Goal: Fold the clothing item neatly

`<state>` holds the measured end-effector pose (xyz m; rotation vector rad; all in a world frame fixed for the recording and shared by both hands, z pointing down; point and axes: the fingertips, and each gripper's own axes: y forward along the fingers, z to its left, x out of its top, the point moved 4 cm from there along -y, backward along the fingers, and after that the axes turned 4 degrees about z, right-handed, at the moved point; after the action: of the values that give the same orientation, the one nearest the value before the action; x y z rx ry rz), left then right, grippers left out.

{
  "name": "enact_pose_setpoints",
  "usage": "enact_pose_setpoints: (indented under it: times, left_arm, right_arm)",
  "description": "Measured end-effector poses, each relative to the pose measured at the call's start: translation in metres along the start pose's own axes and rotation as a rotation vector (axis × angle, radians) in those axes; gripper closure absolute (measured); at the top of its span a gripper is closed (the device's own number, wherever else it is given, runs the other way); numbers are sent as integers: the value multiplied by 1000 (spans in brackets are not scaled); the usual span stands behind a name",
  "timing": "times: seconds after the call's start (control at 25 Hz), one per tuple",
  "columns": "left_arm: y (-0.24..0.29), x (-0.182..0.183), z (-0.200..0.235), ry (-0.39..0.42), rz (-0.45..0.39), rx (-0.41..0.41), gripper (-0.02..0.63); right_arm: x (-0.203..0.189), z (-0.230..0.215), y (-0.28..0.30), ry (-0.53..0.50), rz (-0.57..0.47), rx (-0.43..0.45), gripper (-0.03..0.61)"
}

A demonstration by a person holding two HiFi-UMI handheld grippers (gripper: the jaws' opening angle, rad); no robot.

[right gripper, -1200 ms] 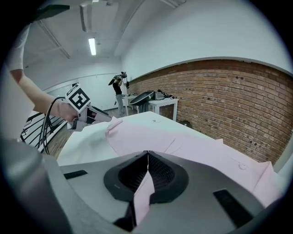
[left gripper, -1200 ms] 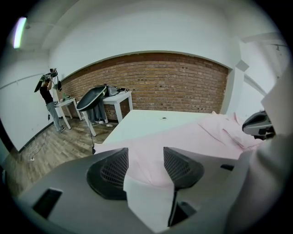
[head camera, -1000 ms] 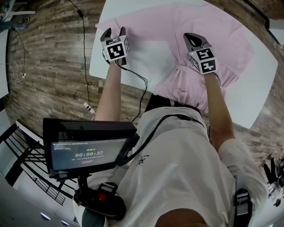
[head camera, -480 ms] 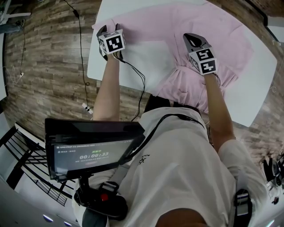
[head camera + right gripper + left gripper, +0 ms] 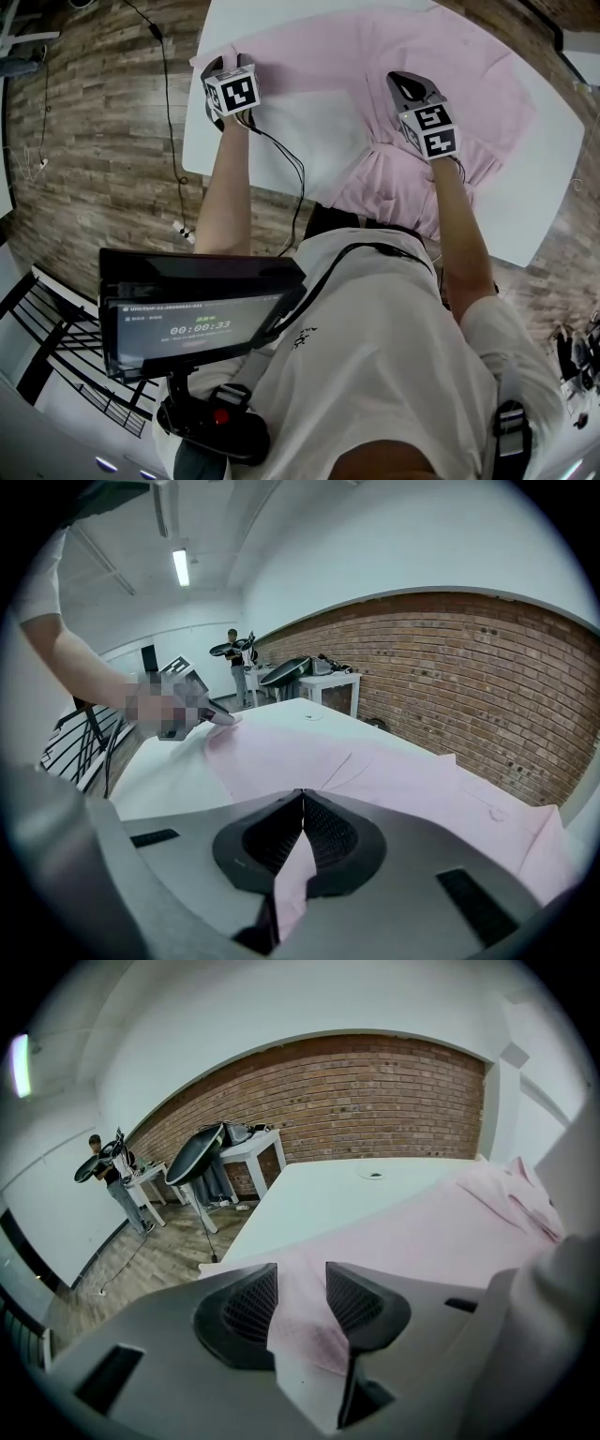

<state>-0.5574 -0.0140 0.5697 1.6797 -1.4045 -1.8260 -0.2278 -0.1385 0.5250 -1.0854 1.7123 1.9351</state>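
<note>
White table runs under both of my grippers, with the pink shirt spread across it. Between the fingers of my left gripper lies a strip of the shirt's edge. Those jaws have just been closing, but the pads stand apart on either side of the cloth and do not pinch it. My right gripper is clamped tight on a thin fold of the shirt, which hangs from between its pads. Past the right fingers the shirt lies flat over the table, and off to their left my other gripper sits at the shirt's corner. Beyond the left fingers the bare tabletop stretches away to a brick wall. To the left of them, a small white table and a person stand on the wooden floor.
</note>
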Motion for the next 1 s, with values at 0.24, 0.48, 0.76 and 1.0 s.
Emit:
enact_pose_setpoints:
  times: [0.24,0.48,0.76,1.0]
  left_arm:
    - [2,-10,1,-16,36,5,514]
    - [-2,-12,6,-38,16,21,597]
    - [-18,3,2,-42,-87,11,598]
    - [-24,7,-6,-31,-119,2,598]
  right_arm:
    - [1,-5,-4,-1,1,-4,574]
    - [0,-2,-4,-1,-3,-4,574]
    - [0,-2,0,1,-18,-6,574]
    - [4,-2,-4,1,-35,-19,574]
